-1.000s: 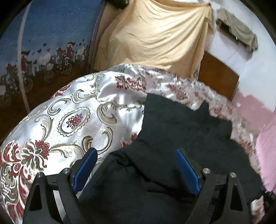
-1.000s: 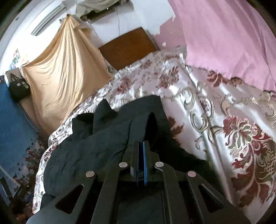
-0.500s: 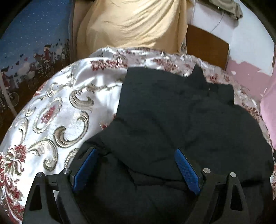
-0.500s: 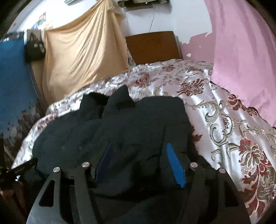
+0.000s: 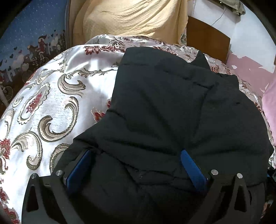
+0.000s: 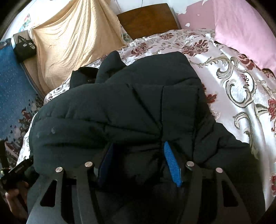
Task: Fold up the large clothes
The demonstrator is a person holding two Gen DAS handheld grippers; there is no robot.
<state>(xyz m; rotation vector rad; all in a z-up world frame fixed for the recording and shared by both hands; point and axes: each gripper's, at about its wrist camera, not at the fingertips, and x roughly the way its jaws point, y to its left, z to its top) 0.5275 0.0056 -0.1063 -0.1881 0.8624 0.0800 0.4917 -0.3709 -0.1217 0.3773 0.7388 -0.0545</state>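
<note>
Now both my grippers press into the puffy black quilted jacket – left gripper opening wide, right gripper closing – padding bulging between each pair of blue pads, floral satin bedspread at nine o'clock.

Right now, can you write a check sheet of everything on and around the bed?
Surface: bed with shiny flowered cover.
Job's things: black jacket lying puffy and partly folded on the bed.
Clutter: nothing seen on the bed besides the jacket.
Grippers: left gripper wide, jaws opening, jacket between the blue pads; right gripper jaws closing, jacket between them, grip unclear.
Cables: thin wire on the white wall.
Surroundings: tan cloth hanging, wooden headboard, pink sheet, blue curtain, black bag.
</note>
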